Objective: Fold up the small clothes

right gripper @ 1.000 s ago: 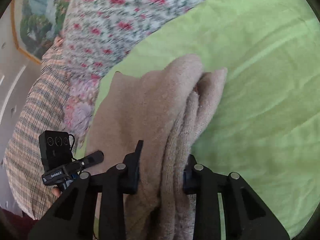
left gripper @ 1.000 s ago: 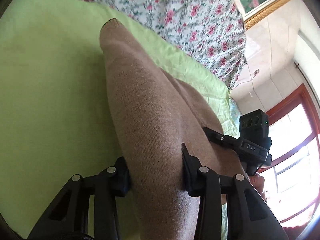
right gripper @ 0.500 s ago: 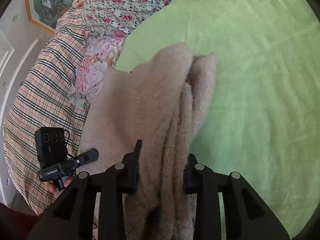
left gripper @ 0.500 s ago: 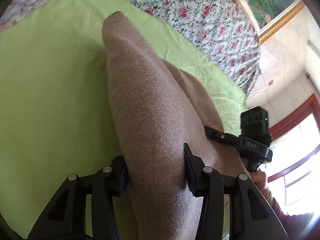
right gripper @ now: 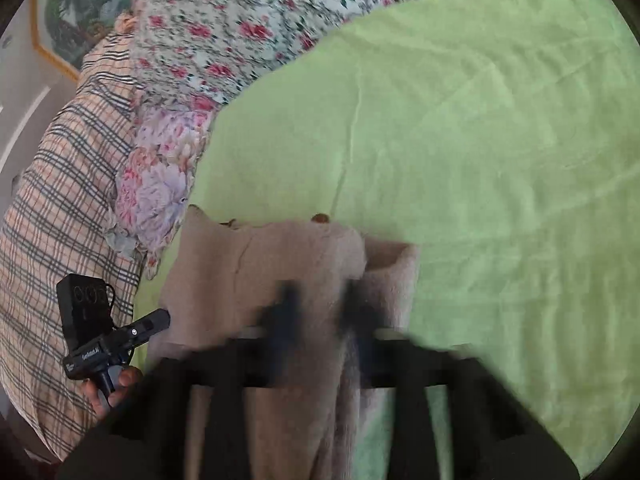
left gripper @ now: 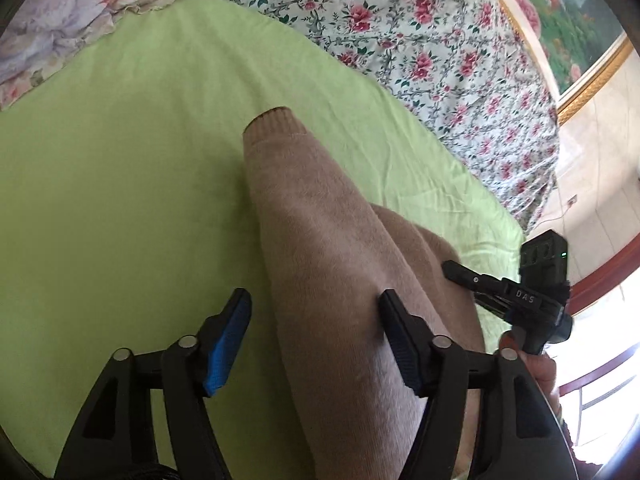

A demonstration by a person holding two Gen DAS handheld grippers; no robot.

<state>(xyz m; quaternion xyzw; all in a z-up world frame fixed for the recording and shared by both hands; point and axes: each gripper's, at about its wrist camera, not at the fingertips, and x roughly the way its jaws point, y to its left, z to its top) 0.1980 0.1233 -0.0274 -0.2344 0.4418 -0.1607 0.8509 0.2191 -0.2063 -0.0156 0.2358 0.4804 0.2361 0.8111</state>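
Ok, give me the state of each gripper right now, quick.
Left gripper: jaws opening, left pad clear of the tan knit sweater lying between them.
Right gripper: blurred, shut on the sweater's fold.

one tan knit garment (left gripper: 320, 248), two grippers (left gripper: 316, 320) (right gripper: 320, 312), one green sheet (left gripper: 120, 160), one floral cover (left gripper: 420, 40), one plaid pillow (right gripper: 60, 200), possibly one framed picture (left gripper: 568, 20)
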